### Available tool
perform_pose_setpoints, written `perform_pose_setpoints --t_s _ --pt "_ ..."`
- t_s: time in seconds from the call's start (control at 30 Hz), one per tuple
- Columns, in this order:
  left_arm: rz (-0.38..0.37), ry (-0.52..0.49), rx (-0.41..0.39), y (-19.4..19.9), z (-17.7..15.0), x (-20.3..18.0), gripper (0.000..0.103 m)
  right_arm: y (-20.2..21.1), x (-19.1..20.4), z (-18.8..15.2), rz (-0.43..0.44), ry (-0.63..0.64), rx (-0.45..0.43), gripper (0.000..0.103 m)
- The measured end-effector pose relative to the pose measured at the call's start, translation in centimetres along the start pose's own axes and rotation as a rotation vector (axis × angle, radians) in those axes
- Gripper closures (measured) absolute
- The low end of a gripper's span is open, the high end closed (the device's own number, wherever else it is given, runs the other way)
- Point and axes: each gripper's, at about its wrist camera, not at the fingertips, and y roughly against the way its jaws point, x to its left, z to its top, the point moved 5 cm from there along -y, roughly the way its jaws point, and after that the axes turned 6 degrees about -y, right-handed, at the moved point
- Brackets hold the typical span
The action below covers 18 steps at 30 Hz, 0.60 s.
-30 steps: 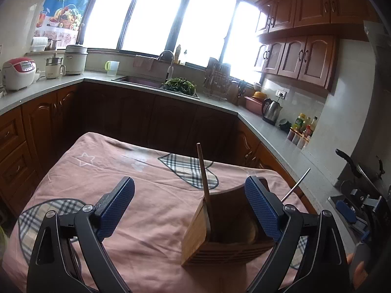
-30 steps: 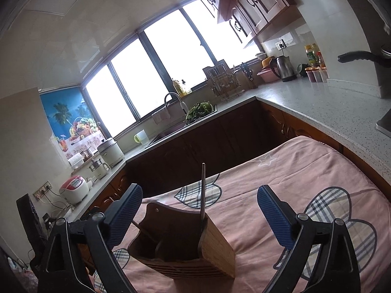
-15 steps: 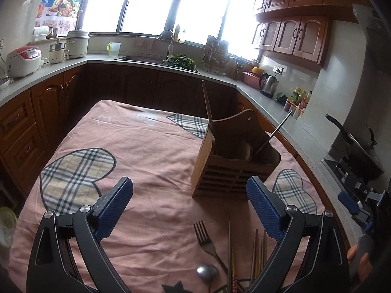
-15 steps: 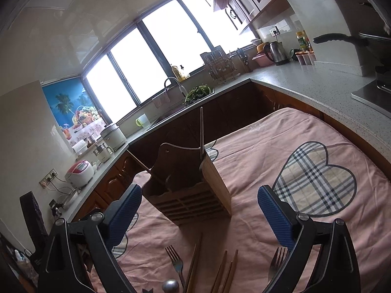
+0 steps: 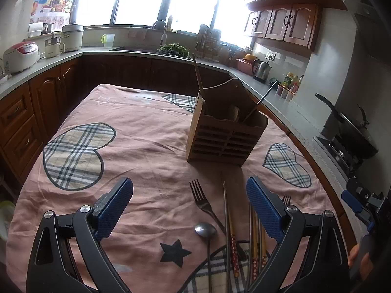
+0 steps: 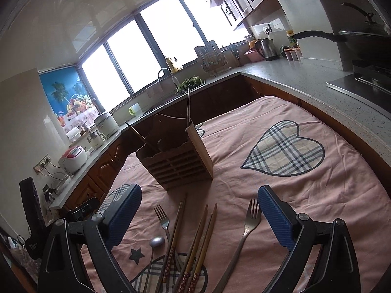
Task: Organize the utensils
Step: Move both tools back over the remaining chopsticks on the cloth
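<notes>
A wooden utensil holder (image 5: 226,131) (image 6: 174,157) stands on the pink cloth with two utensil handles sticking out of it. In front of it lie a fork (image 5: 202,201) (image 6: 163,219), a spoon (image 5: 205,229) (image 6: 156,243), several chopsticks (image 5: 229,229) (image 6: 195,241) and a second fork (image 6: 248,227). My left gripper (image 5: 189,206) hangs open above the first fork and the spoon, with nothing between its fingers. My right gripper (image 6: 199,213) is open too, over the chopsticks, empty. The second fork in the left wrist view is mostly hidden behind the right finger.
The table carries a pink cloth (image 5: 136,131) with plaid hearts. Brown cabinets and a grey counter (image 5: 46,61) wrap around it, bearing a rice cooker (image 5: 19,56), a kettle (image 5: 261,69) and a sink. A stove with a pan (image 5: 352,131) sits at the right.
Both grippers have pulled back and tilted down from the holder. The holder now sits farther off, and the forks, spoon and chopsticks have come into view beneath the open fingers.
</notes>
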Motion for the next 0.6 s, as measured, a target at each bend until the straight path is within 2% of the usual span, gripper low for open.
perform_pose_setpoints --t_s 0.43,0.6 --pt "-0.002 -0.03 0.031 -0.4 -1.2 -0.5 0.007 -0.3 0.0 -1.8 -0.021 0.019 0.032 0.006" --pt "0.008 -0.038 0.03 -1.0 -1.7 -0.7 0.007 -0.7 0.2 -2.3 -0.045 0.046 0.017 0.006"
